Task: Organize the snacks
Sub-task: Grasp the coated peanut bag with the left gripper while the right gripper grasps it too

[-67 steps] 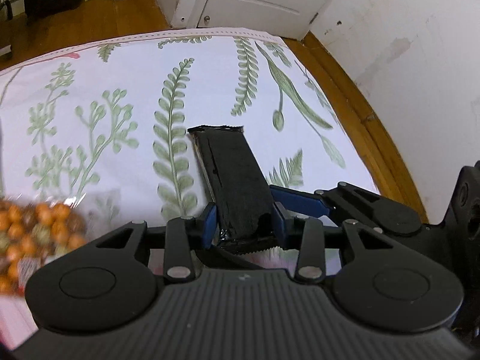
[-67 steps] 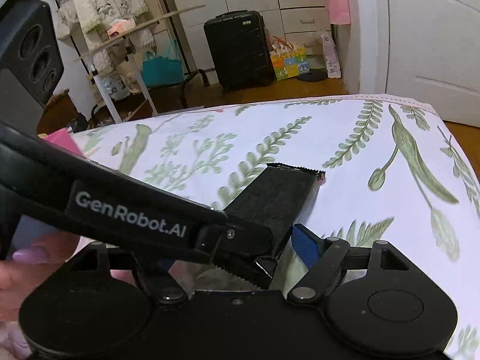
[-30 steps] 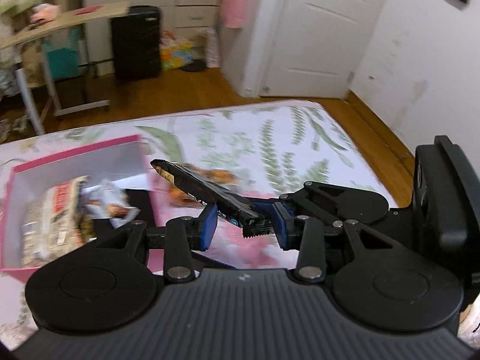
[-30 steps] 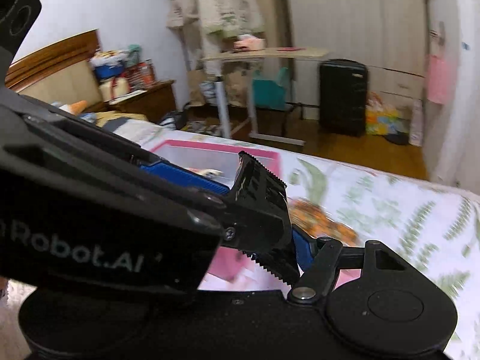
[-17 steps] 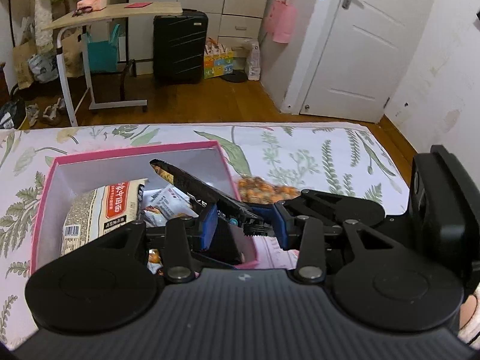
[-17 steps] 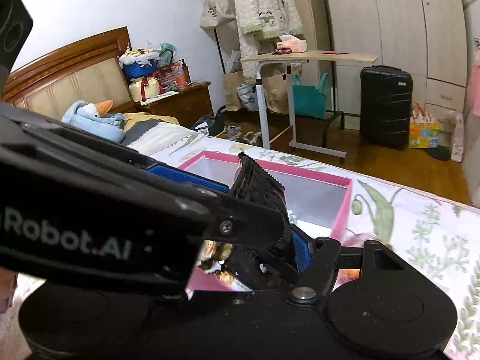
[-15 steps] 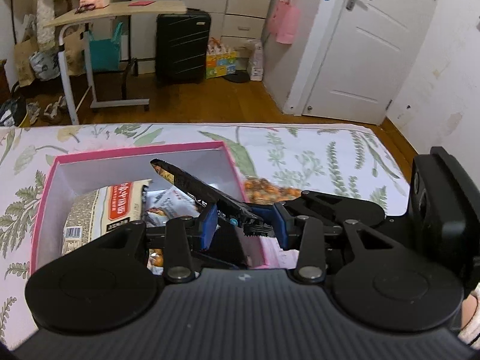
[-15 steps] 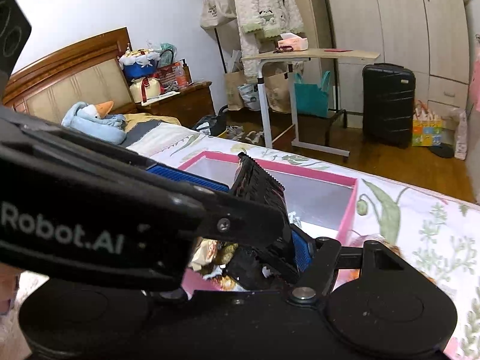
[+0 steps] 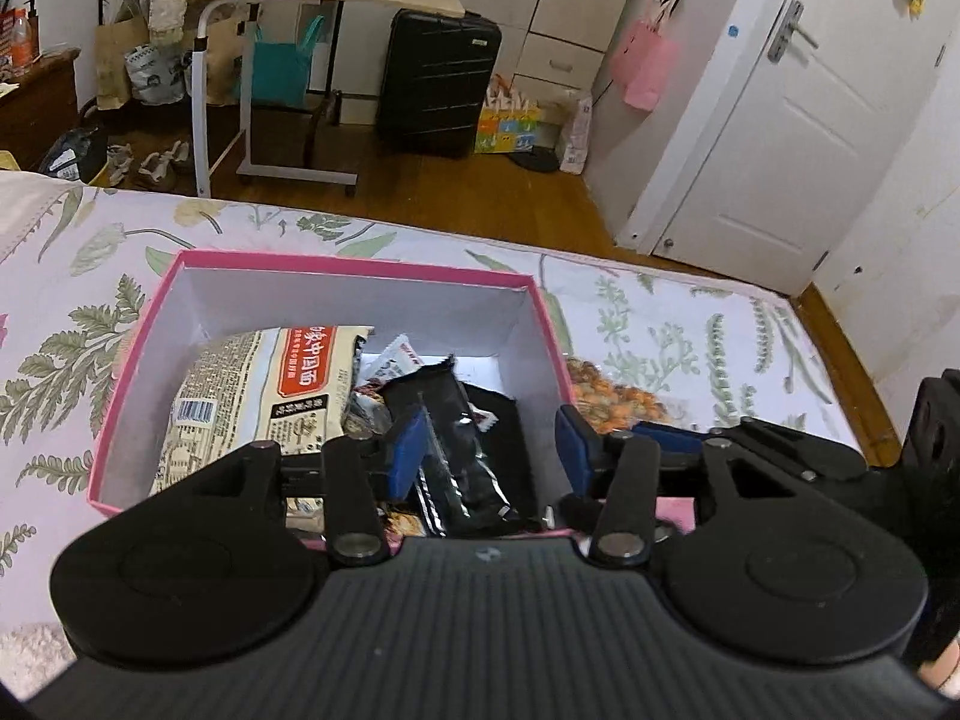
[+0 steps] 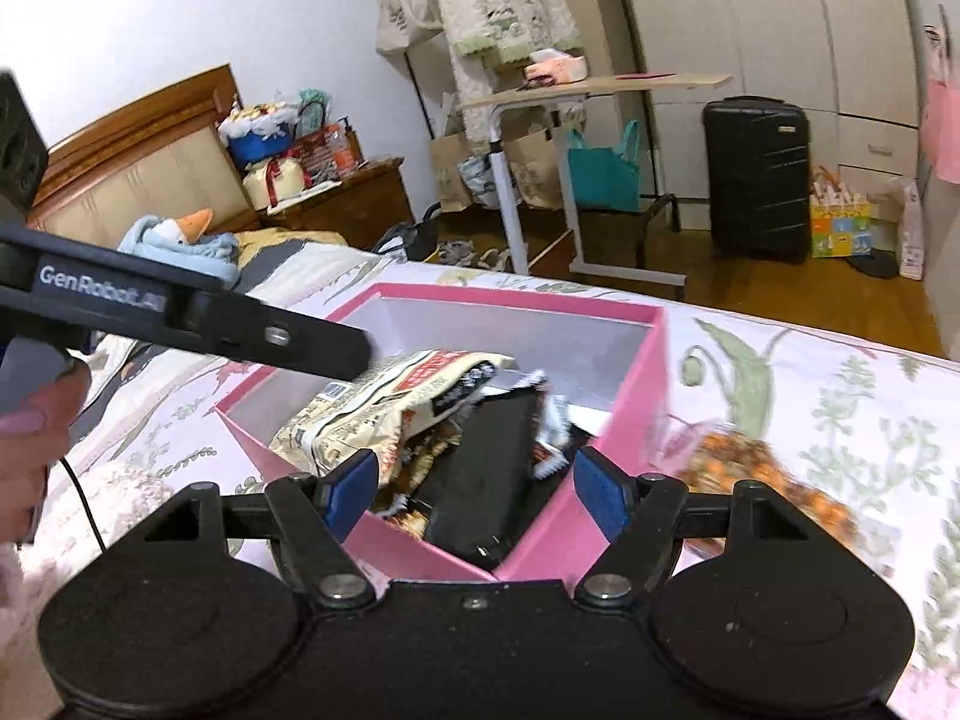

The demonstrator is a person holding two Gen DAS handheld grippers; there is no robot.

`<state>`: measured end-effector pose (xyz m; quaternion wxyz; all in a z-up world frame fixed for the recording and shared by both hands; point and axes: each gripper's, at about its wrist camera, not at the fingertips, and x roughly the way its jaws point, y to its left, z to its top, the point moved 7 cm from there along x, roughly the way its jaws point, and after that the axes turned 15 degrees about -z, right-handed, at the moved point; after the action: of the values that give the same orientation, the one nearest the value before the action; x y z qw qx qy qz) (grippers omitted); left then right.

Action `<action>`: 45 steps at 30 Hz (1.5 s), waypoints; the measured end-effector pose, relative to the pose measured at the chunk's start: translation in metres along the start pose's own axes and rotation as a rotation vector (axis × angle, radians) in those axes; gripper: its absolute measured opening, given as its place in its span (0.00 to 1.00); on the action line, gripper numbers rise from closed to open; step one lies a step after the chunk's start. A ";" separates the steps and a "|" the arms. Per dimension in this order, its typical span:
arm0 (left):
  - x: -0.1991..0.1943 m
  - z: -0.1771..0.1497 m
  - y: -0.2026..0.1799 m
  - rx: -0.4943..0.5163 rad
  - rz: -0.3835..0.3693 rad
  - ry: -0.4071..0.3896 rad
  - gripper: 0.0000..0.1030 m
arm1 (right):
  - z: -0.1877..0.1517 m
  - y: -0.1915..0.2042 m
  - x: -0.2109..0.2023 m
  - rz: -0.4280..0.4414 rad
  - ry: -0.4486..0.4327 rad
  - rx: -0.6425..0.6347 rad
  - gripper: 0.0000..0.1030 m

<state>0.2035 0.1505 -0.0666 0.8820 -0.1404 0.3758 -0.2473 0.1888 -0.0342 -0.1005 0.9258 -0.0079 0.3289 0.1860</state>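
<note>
Black snack bar [image 9: 462, 444]: lying inside the pink box [image 9: 336, 267], leaning beside the noodle packet [image 9: 270, 396]. Your left claw [image 9: 489, 450] has just been opening; its pads are standing clear of the bar between them. Your right claw [image 10: 474, 489] is hanging open over the box's near corner. Bag of orange snacks [image 9: 612, 393]: lying on the bed just right of the box.

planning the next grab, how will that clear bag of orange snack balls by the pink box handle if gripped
The bag of orange snack balls looks loosely filled, so it would probably sag and shift. Its clear film looks glossy, likely slippery. The contents may crush under a hard pinch.
</note>
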 end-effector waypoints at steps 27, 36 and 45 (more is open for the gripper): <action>0.177 -0.051 -0.100 -0.123 0.114 -0.041 0.42 | -0.005 -0.188 0.116 -0.052 0.153 0.257 0.60; 0.218 -0.066 -0.067 -0.278 0.146 -0.027 0.45 | -0.013 -0.204 0.168 0.057 0.288 0.277 0.60; 0.220 -0.075 -0.049 -0.358 0.063 -0.018 0.45 | -0.052 -0.228 0.138 0.329 0.411 0.507 0.60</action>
<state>0.2626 -0.0143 -0.2268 0.8534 -0.2857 0.4103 -0.1475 0.3352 -0.2070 -0.2504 0.7706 0.2378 0.5407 0.2393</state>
